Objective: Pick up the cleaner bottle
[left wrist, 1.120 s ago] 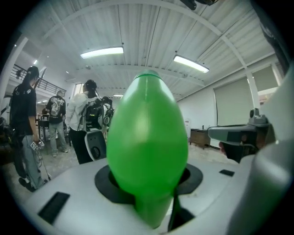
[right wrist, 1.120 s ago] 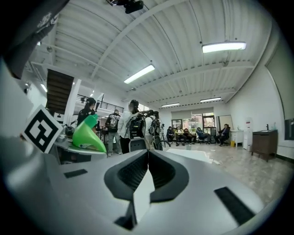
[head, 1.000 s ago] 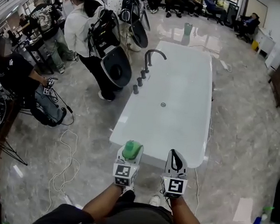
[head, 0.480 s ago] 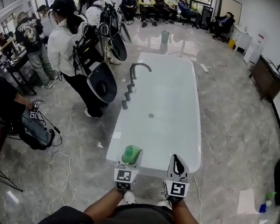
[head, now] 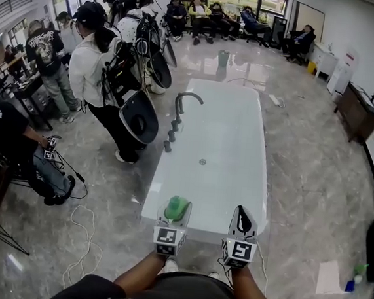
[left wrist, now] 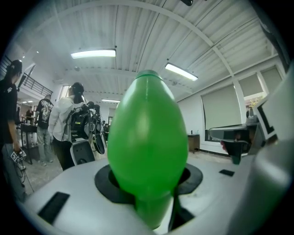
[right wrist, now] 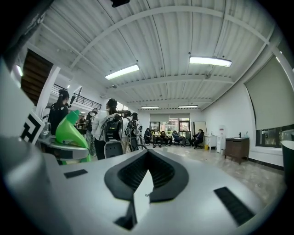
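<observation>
Left hand-held gripper (head: 176,210) first: its jaws stand partway apart and pinch the green bottle (head: 177,208). In the left gripper view the bottle (left wrist: 147,147) fills the middle, its rounded body wedged between the black pads, narrow end toward the camera. So the bottle is off the ground, carried in the left grip, above the floor just short of the near end of the white tub (head: 236,150).

Over to the right hand-held gripper (head: 242,219): jaws pressed together, tips meeting in a point, nothing between them. Its own view shows the black pads (right wrist: 131,172) closed, with the bottle (right wrist: 71,133) off to the left beside it.

Both grippers sit side by side, close but apart, pointing forward and roughly level, marker cubes facing the head camera. The left forearm (head: 137,273) and right forearm (head: 244,290) reach straight out from the body. A curved faucet (head: 186,99) stands at the tub's left edge, people beyond.
</observation>
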Demonstrator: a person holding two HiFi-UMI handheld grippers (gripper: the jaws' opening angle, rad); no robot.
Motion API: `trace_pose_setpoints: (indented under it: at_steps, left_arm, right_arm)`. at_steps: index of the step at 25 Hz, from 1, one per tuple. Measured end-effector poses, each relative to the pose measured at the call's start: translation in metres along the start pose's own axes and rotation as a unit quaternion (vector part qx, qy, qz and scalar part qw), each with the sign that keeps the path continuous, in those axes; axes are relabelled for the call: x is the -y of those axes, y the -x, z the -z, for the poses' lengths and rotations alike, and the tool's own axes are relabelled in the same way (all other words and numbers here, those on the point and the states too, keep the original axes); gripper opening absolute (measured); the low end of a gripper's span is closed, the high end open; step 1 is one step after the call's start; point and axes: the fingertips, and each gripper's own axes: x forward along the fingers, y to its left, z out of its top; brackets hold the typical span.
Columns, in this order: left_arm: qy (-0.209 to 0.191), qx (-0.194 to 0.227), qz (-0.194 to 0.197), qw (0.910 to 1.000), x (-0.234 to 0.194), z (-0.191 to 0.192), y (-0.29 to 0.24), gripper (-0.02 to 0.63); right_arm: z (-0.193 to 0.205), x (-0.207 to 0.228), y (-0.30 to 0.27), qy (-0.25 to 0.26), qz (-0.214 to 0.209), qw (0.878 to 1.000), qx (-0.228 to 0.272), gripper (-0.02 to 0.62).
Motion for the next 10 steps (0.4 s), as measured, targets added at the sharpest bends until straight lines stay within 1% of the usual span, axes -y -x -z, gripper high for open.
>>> trace_pose_setpoints:
  at_steps: [3,5,7,10]
  left_arm:
    - [-0.008,0.003,-0.002,1.0,0.004,-0.001,-0.003,0.179]
    - [-0.012,-0.003,-0.006,0.9999,0.004,0.003,-0.004,0.179]
    - [-0.013,-0.013,-0.008,0.9998,0.006,0.007,-0.005,0.179]
    - [-0.009,-0.014,-0.008,0.9998,0.01,0.005,-0.005,0.179]
  right_arm:
    - [-0.003,0.005,-0.001,-0.001,-0.001,1.0,0.004,0.015]
    - [-0.006,0.008,0.0,-0.001,-0.002,1.0,0.006,0.015]
    - [-0.007,0.01,0.0,-0.001,-0.004,1.0,0.007,0.015]
    - [-0.007,0.014,0.0,0.0,-0.005,1.0,0.008,0.015]
